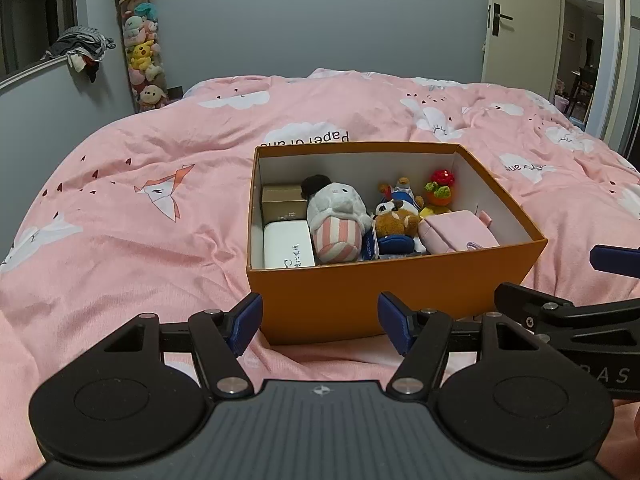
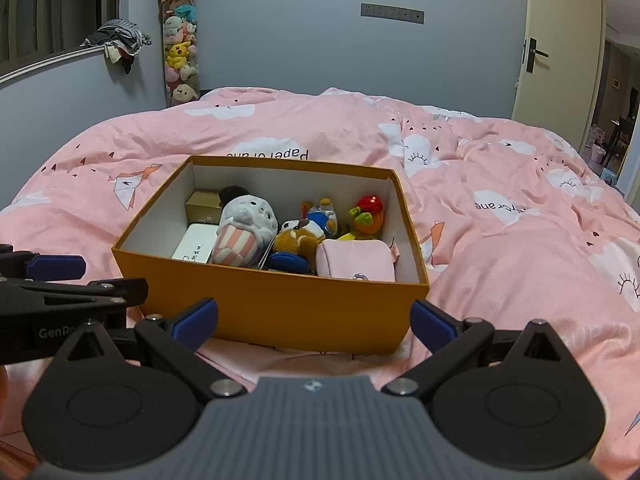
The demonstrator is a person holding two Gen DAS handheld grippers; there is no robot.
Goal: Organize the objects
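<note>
An open orange box (image 1: 360,288) (image 2: 280,308) sits on the pink bed. Inside lie a tan carton (image 1: 282,199), a white case (image 1: 288,246) (image 2: 194,247), a grey plush in a striped cup (image 1: 338,220) (image 2: 244,228), a brown bear toy (image 1: 396,220) (image 2: 298,238), a small blue and white figure (image 2: 326,214), a red and orange knitted toy (image 1: 440,188) (image 2: 368,212) and a pink pouch (image 1: 460,232) (image 2: 356,260). My left gripper (image 1: 320,322) is open and empty, just short of the box's near wall. My right gripper (image 2: 314,320) is open and empty, also before the near wall.
The pink duvet (image 1: 140,220) (image 2: 520,240) is rumpled around the box. A clear tube of plush toys (image 1: 142,48) (image 2: 182,48) stands against the grey wall. A door (image 1: 520,20) (image 2: 560,40) stands at the right. The other gripper shows at each view's edge (image 1: 580,312) (image 2: 60,292).
</note>
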